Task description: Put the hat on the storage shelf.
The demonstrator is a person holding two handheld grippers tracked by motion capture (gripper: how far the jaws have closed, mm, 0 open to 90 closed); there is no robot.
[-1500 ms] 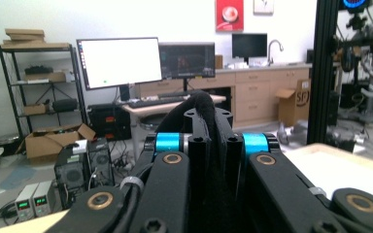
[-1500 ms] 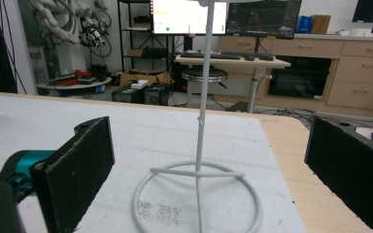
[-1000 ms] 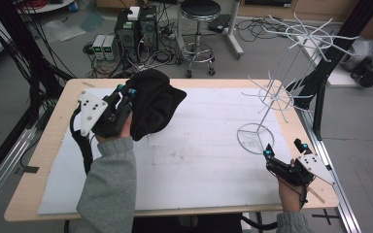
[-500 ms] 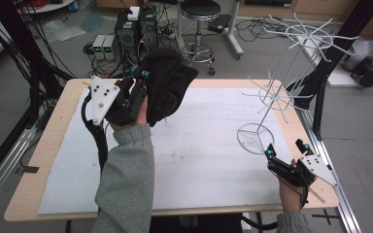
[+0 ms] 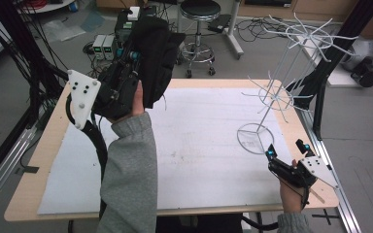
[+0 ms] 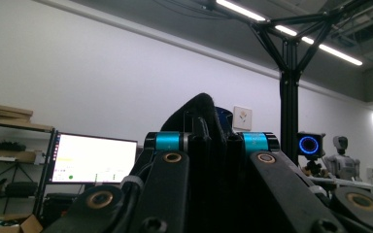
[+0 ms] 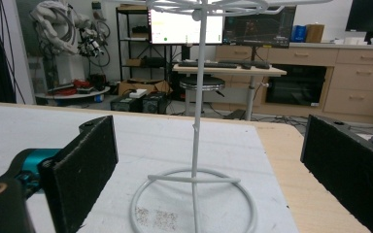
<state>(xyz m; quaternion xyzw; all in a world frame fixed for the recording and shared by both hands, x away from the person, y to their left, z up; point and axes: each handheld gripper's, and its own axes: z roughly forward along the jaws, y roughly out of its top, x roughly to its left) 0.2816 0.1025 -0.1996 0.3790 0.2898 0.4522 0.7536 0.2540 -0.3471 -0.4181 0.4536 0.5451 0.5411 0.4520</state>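
A: Right, near side first. Right tongs (image 5: 284, 151) sit low at the counter's (image 5: 199, 145) near right edge, jaws spread wide, nothing between them, touching nothing. White wire rack (image 5: 277, 87) stands just ahead; in the right gripper view its ring base (image 7: 194, 194) and pole sit centred between the pads (image 7: 85, 170).

B: And the left?

A: Left tongs (image 5: 135, 54) are up off the counter at the far left, clamped on the black cap (image 5: 158, 53). Cap hangs from the jaws, clear of the surface. In the left gripper view black fabric (image 6: 201, 114) pokes up between the closed jaws.

B: How to land it?

A: My take: keep the clamp firm, carry the cap across high enough to clear the rack's prongs, then drop onto one. Right tongs could steady the base, since that rack looks light and tippy.
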